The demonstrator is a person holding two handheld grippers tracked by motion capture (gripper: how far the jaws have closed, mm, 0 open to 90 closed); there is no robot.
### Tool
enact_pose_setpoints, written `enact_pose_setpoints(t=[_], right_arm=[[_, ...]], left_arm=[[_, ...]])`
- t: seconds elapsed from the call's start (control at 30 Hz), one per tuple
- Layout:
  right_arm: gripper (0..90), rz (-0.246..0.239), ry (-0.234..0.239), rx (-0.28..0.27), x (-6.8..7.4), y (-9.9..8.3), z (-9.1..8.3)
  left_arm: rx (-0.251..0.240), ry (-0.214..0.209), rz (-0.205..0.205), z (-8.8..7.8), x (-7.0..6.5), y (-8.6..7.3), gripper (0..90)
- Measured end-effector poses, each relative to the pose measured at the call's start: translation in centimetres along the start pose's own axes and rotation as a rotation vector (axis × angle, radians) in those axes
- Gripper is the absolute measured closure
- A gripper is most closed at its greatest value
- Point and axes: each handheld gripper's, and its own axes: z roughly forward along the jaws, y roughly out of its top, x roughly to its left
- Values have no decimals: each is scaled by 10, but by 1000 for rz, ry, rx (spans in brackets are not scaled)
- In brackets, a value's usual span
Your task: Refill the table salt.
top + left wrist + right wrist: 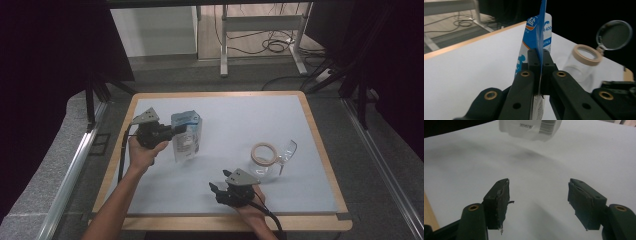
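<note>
A blue-and-white plastic pouch [186, 135] stands left of the table's middle, and my left gripper [176, 131] is shut on its edge. In the left gripper view the pouch [537, 32] rises as a thin blue-and-white sheet pinched between the two black jaws. A clear glass jar [265, 159] with a tan rim stands right of middle, its hinged lid [288, 149] swung open to the right; in the left gripper view the jar [584, 62] is beyond the pouch. My right gripper [216, 186] hovers near the front edge, open, nothing between its fingers [499, 202].
The table [165, 190] is a pale blue board with a wooden border. The pouch's lower end [531, 128] shows at the top of the right gripper view. Beyond the table lie grey floor, desk legs [224, 45] and cables.
</note>
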Motion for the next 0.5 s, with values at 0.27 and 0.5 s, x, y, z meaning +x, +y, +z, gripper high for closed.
enact_pose_setpoints(t=[0.27, 0.5], right_arm=[[291, -12, -43, 9, 4, 9, 14], [235, -4, -99, 45, 3, 15, 28]], left_arm=[[-9, -43, 10, 2, -22, -1, 900], [-20, -78, 26, 1, -38, 3, 900]])
